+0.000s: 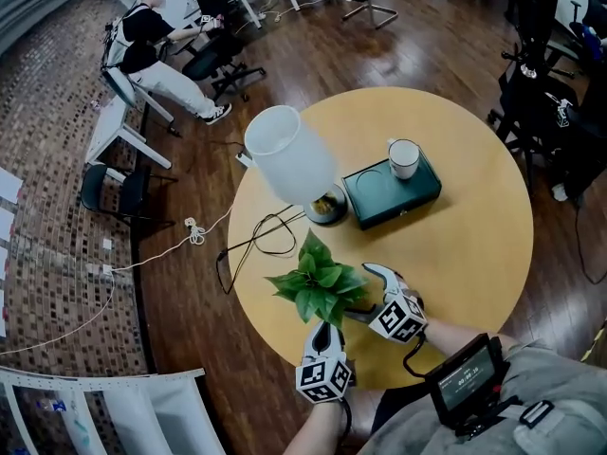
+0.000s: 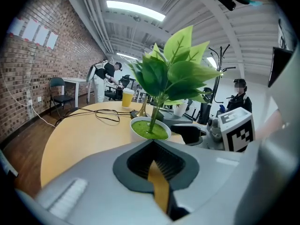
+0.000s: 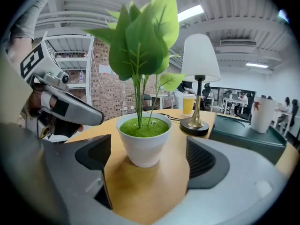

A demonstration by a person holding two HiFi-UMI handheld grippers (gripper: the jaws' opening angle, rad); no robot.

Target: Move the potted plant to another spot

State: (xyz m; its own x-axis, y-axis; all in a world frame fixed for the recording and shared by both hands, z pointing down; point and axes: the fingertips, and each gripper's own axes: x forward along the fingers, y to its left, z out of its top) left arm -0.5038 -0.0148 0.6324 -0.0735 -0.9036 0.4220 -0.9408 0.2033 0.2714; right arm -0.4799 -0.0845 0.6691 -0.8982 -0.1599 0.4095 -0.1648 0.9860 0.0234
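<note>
Potted plant [image 1: 318,287] at the round table's [image 1: 455,245] near edge, bracketed untouched by the level right gripper's [image 3: 147,153] wide-open jaws from the right; left gripper [image 2: 154,162], jaws closed on nothing, points at it from nearer.

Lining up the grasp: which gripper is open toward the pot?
The right gripper: its jaws stand apart, with the white pot just ahead, untouched. The left gripper is shut.

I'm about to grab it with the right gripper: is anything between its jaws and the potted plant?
Nothing visible: the right gripper is open and only bare table lies between its jaws and the potted plant.
</note>
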